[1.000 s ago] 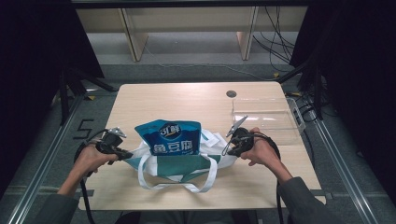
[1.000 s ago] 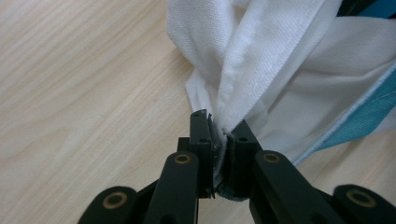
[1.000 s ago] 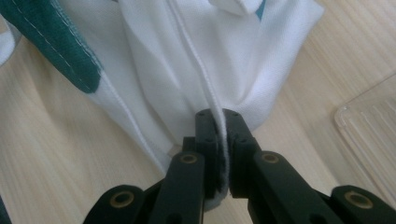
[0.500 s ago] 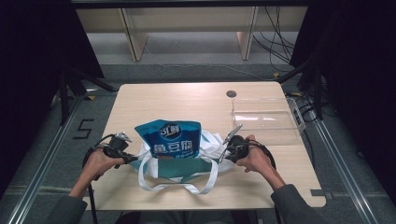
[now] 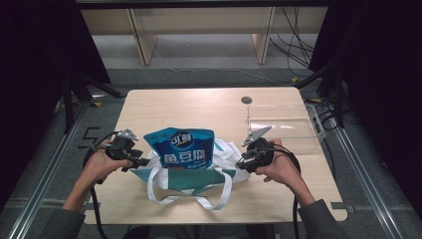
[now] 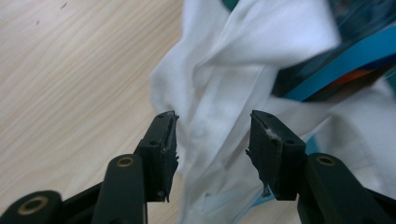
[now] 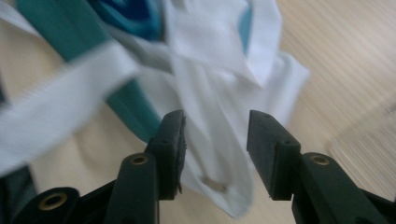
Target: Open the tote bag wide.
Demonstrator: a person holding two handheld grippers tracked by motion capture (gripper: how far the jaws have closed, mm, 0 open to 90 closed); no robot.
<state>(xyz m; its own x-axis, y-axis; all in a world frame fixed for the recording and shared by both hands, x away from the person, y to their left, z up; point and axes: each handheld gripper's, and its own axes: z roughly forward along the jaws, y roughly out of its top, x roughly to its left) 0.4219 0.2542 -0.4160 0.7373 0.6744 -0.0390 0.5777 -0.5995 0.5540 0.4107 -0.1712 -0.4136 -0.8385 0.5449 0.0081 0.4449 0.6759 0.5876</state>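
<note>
A white and teal cloth bag [image 5: 185, 180] with white handles lies near the table's front edge. A blue snack pouch [image 5: 181, 148] stands upright in it. My left gripper [image 5: 142, 162] is at the bag's left side and my right gripper [image 5: 241, 163] at its right side. Both pairs of jaws have just been opening. In the left gripper view the left gripper [image 6: 212, 135] stands open with white bag cloth [image 6: 233, 70] loose between and beyond the pads. In the right gripper view the right gripper [image 7: 215, 135] is open too, over crumpled white cloth [image 7: 210, 60].
A clear plastic box [image 5: 283, 127] sits on the wooden table [image 5: 199, 107] at the right, just behind my right hand. A small dark round hole [image 5: 246, 100] is near the table's back edge. Cables trail from both grippers toward the front.
Both grippers were shut on the bag's side edges and now stand open, having let the cloth go. Both hands have lifted slightly away from the bag's sides.
</note>
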